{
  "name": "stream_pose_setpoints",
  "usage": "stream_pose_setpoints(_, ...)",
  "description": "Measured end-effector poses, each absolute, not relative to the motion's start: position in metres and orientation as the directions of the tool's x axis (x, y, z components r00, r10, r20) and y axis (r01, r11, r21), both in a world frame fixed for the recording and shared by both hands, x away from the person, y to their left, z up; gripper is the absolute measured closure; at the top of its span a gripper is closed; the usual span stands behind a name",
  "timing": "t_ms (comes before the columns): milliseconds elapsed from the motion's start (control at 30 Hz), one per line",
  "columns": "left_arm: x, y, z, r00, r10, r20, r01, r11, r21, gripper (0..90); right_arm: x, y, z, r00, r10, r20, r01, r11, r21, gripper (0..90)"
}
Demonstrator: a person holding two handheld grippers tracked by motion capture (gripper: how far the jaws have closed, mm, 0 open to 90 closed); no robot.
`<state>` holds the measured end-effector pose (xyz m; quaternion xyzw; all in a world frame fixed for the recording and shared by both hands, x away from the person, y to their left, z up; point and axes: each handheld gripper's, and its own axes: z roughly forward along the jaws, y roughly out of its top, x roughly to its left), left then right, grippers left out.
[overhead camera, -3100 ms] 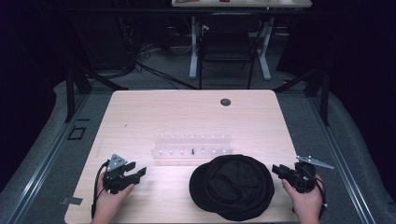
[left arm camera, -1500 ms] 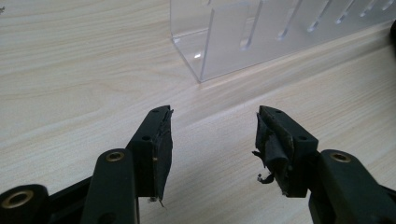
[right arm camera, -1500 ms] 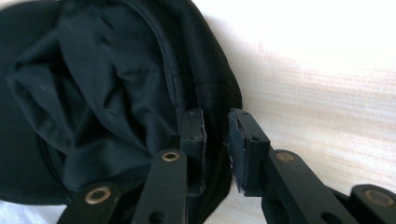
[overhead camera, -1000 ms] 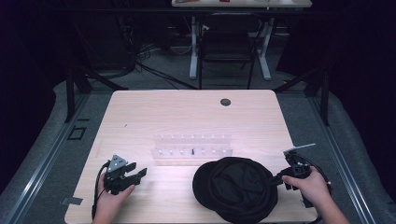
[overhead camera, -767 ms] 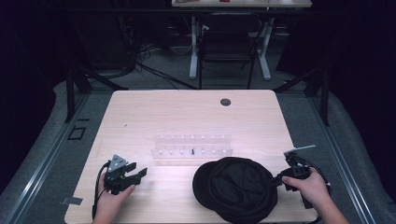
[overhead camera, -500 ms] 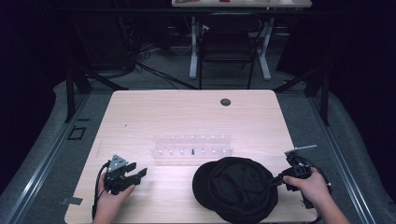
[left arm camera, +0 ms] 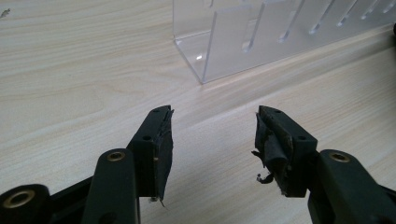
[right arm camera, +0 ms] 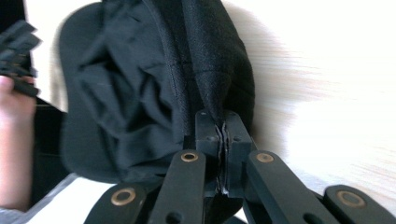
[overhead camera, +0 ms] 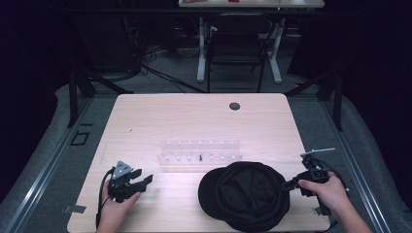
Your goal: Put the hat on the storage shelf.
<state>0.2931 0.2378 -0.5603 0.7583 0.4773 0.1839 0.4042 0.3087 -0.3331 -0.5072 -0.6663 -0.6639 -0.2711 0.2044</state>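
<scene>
Pinching the edge of the black cap (right arm camera: 154, 88), the right gripper (right arm camera: 222, 128) had its jaws squeezed together on a fold of cloth. They had just been closing on it. The cap lay low and right of the middle in the high view, on the wooden table (overhead camera: 194, 116). It looked soft, floppy and light, so its stitched edge seemed a good place to grab. At lower left, the left gripper (left arm camera: 212, 140) sat with jaws apart and nothing between them, near a clear plastic rack (left arm camera: 280, 32).
</scene>
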Motion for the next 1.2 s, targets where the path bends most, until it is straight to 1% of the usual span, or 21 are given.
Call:
stream_pose_setpoints(67,0.293,0.238,-0.56,0.476,0.873,-0.108,0.575,-0.216,0.789,46.7,0.31,-0.336,-0.5,-0.053,0.766,0.64,0.997,0.002,0.081,87.7)
stream_pose_setpoints(200,0.293,0.238,-0.56,0.476,0.873,-0.107,0.574,-0.216,0.79,46.8,0.309,-0.334,-0.492,-0.061,0.748,0.66,0.996,0.005,0.087,87.8)
stream_pose_setpoints(233,0.293,0.238,-0.56,0.475,0.873,-0.107,0.575,-0.216,0.789,46.8,0.308,-0.331,-0.491,-0.038,0.744,0.667,0.995,-0.035,0.095,87.9)
stream_pose_setpoints(267,0.293,0.238,-0.56,0.475,0.873,-0.107,0.575,-0.216,0.789,46.8,0.31,-0.333,-0.488,-0.053,0.743,0.667,0.997,0.0,0.079,87.9)
stream_pose_setpoints(300,0.293,0.238,-0.56,0.475,0.873,-0.107,0.575,-0.216,0.789,46.8,0.31,-0.334,-0.487,-0.061,0.738,0.672,0.997,0.007,0.083,87.9)
stream_pose_setpoints(533,0.293,0.238,-0.56,0.473,0.874,-0.11,0.574,-0.211,0.791,46.8,0.311,-0.334,-0.475,-0.046,0.668,0.743,0.997,-0.018,0.079,88.0)
stream_pose_setpoints(900,0.293,0.238,-0.56,0.473,0.874,-0.108,0.575,-0.213,0.79,47.0,0.31,-0.33,-0.447,-0.074,0.555,0.828,0.992,-0.045,0.119,88.2)
stream_pose_setpoints(1200,0.293,0.239,-0.56,0.47,0.876,-0.108,0.574,-0.211,0.792,47.2,0.312,-0.321,-0.431,-0.089,0.54,0.837,0.99,-0.043,0.132,88.2)
